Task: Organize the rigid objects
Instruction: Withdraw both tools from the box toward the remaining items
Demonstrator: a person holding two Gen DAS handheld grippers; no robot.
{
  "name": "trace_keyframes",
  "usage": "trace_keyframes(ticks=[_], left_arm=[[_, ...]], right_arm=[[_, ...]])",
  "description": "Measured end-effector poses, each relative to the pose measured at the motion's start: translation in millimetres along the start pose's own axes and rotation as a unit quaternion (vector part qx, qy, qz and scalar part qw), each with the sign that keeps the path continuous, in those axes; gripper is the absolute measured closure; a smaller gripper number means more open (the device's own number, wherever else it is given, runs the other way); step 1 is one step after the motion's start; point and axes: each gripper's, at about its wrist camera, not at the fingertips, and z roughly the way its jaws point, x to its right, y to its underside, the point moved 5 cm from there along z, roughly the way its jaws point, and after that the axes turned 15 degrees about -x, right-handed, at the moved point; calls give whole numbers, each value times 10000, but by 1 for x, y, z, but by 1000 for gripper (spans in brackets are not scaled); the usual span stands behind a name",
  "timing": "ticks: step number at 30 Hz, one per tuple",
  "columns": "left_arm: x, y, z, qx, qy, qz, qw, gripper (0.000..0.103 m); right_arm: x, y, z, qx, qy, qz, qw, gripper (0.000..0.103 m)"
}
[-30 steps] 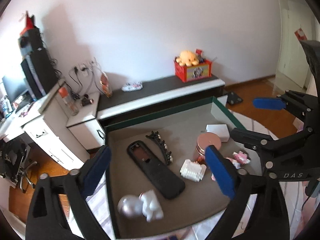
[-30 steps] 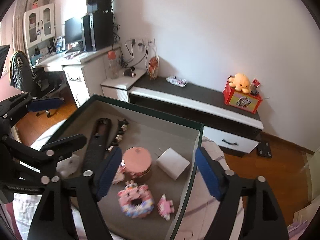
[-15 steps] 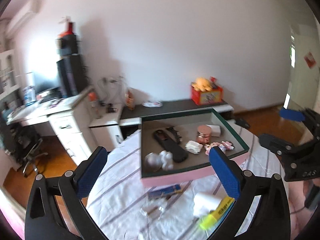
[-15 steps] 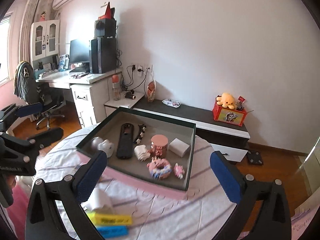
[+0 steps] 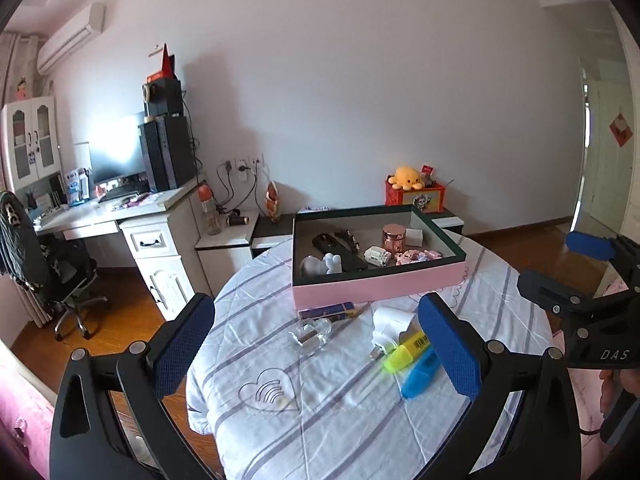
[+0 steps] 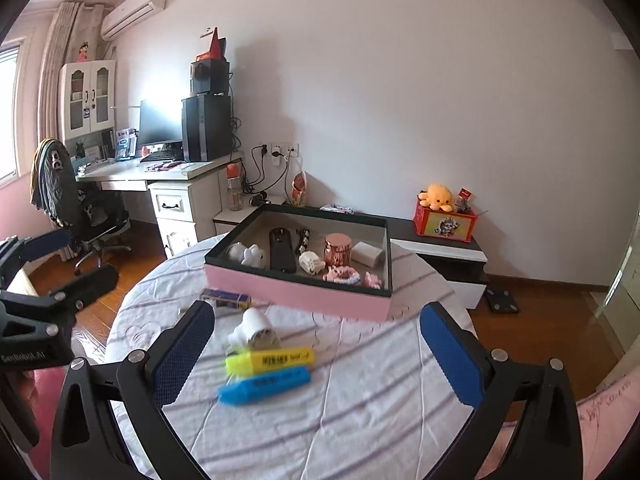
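A pink box (image 5: 376, 286) with a dark rim stands on the far side of a round table. It holds a black remote (image 5: 340, 250), a rose-gold jar (image 5: 394, 236) and several small toys. In front of it lie a yellow highlighter (image 5: 408, 348), a blue highlighter (image 5: 418, 376), a white plug (image 5: 390, 322), a small glass bottle (image 5: 312, 332) and a blue packet (image 5: 328, 312). My left gripper (image 5: 316, 344) hangs open and empty above the near cloth. My right gripper (image 6: 316, 356) is open too, above the highlighters (image 6: 268, 360), holding nothing.
The table wears a white striped cloth (image 5: 340, 420). Behind it are a white desk (image 5: 120, 216) with a computer, an office chair (image 5: 48, 272) on the left, a low dark cabinet and a red toy box (image 6: 444, 222). Wooden floor surrounds the table.
Both grippers have drawn back from just over the box to the near side of the table. The loose items in front of the box have come into view. The right jaws widened.
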Motion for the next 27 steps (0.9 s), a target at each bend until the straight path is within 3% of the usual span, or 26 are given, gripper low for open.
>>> trace_keyframes(ticks=[9, 15, 21, 27], left_arm=[[3, 12, -22, 137, 79, 55, 9999, 0], [-6, 21, -14, -13, 35, -2, 10000, 0], [-17, 32, 9, -323, -50, -92, 9994, 0], [-21, 44, 34, -634, 97, -131, 9979, 0]], right_arm=[[-6, 11, -21, 40, 67, -51, 10000, 0], [-7, 17, -19, -20, 61, -57, 10000, 0], [-12, 26, 4, -282, 11, -65, 9996, 0], [-29, 41, 55, -829, -42, -81, 9965, 0]])
